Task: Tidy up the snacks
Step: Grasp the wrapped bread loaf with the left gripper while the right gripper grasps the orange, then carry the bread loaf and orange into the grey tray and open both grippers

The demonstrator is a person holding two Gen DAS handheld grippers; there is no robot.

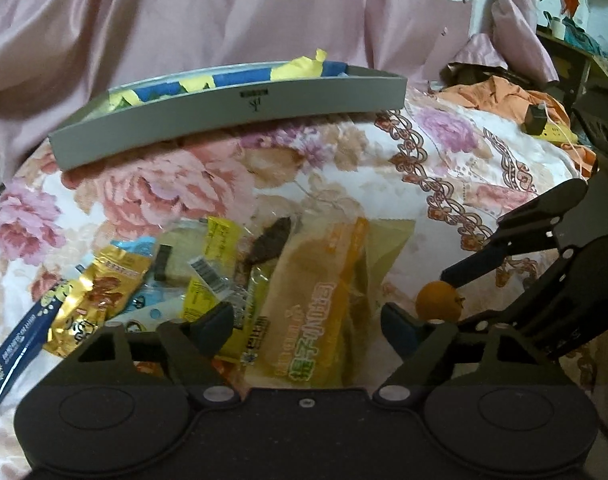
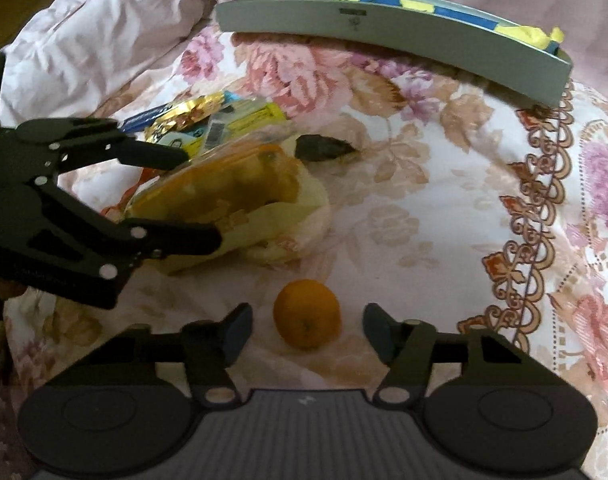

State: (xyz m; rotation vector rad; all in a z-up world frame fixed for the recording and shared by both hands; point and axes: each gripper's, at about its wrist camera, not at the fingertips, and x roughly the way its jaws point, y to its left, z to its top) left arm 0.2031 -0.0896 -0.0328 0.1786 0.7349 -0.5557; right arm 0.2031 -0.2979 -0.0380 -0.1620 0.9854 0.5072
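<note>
My left gripper point(image 1: 308, 324) is open low over the snack pile, its jaws on either side of a yellow bread packet point(image 1: 324, 300). In the right wrist view its fingers point(image 2: 155, 156) straddle that packet point(image 2: 231, 196). My right gripper point(image 2: 308, 328) is open around a small orange point(image 2: 307, 314) lying on the floral sheet, with gaps on both sides. The same orange point(image 1: 440, 302) shows in the left wrist view. A grey box tray point(image 1: 223, 120) point(image 2: 384, 28) at the back holds yellow and blue packets. A gold packet point(image 1: 91, 296) and a blue stick box point(image 1: 15, 348) lie left.
A dark wrapped item point(image 2: 324, 148) lies behind the bread packet. A pink quilt point(image 1: 223, 12) rises behind the tray. An orange cloth point(image 1: 500, 88) and a power strip point(image 1: 544, 128) sit at the far right. Bare floral sheet point(image 2: 444, 200) spreads to the right of the pile.
</note>
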